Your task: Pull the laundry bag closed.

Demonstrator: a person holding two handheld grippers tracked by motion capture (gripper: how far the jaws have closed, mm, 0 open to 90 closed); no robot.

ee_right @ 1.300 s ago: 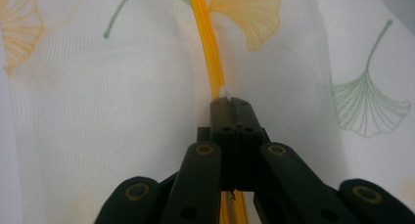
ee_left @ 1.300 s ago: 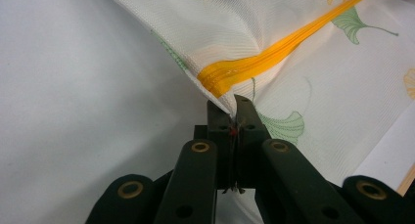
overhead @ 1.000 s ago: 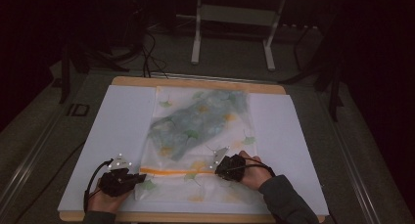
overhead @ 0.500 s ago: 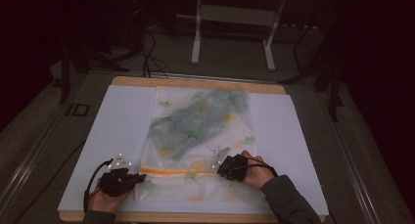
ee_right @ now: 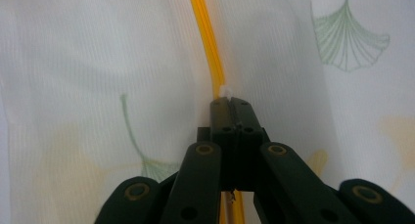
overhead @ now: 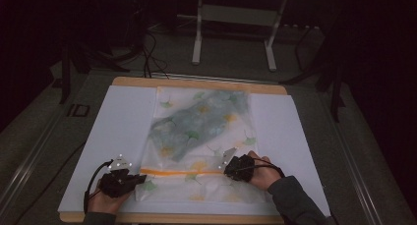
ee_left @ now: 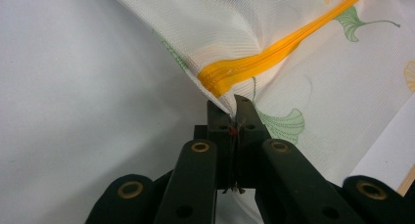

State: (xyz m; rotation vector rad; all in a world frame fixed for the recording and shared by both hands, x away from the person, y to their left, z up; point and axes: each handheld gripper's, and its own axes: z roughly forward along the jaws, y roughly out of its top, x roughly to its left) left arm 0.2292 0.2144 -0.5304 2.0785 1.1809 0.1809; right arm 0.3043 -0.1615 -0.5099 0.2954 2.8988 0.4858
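A white mesh bag (overhead: 201, 126) printed with ginkgo leaves lies flat on the white sheet, with a greenish garment (overhead: 192, 124) showing through it. An orange zipper (overhead: 182, 172) runs across the bag's near end. My left gripper (overhead: 140, 178) is shut on the bag's left edge just below the zipper's end (ee_left: 222, 82); its jaws (ee_left: 234, 106) pinch the mesh. My right gripper (overhead: 228, 171) is shut on the small white zipper pull (ee_right: 225, 91), with the orange zipper (ee_right: 205, 33) stretching away ahead of it.
The white sheet (overhead: 118, 131) covers a wooden table whose edge (overhead: 196, 218) shows at the front. A metal stand (overhead: 233, 33) and cables (overhead: 147, 48) sit on the dark floor beyond the table's far side.
My right gripper has shifted slightly to the right along the zipper. The left gripper has stayed put.
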